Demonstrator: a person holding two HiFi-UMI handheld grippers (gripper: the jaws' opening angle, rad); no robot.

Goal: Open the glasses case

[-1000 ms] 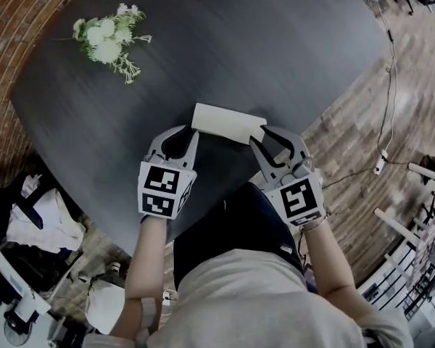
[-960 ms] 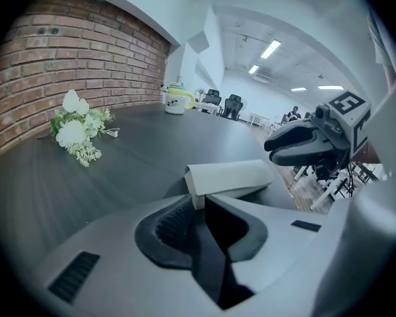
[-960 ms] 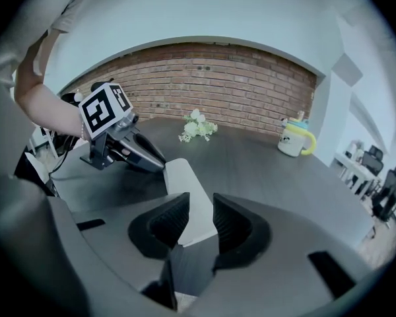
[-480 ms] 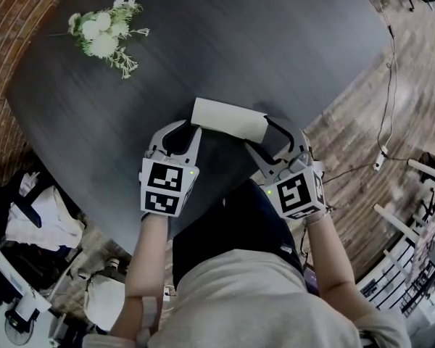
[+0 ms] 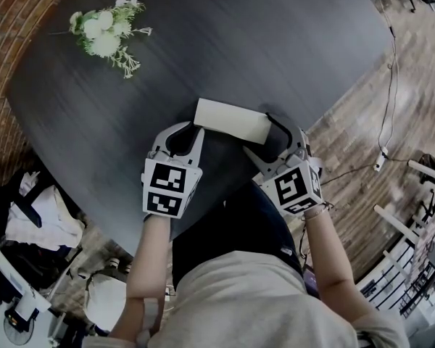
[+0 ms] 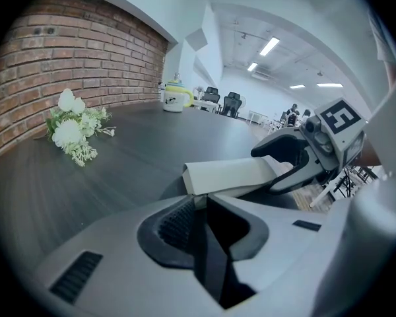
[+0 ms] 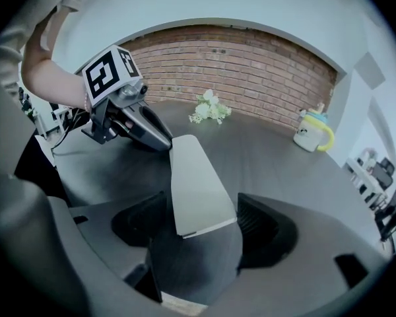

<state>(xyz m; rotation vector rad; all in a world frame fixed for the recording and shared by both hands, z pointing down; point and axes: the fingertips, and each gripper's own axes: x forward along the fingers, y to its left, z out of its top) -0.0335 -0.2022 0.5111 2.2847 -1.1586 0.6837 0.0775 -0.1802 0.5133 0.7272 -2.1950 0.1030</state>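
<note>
Just one glasses case (image 5: 230,122), one flower bunch (image 5: 105,40), one cup (image 7: 311,132).

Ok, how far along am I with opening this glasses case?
Done: the glasses case lies on the table with a hand-held gripper at each end. In hand: the left hand-held gripper pinches one end; the right hand-held gripper, whose jaws have just been opening, straddles the other end without pressing. Left: the case still looks closed.
</note>
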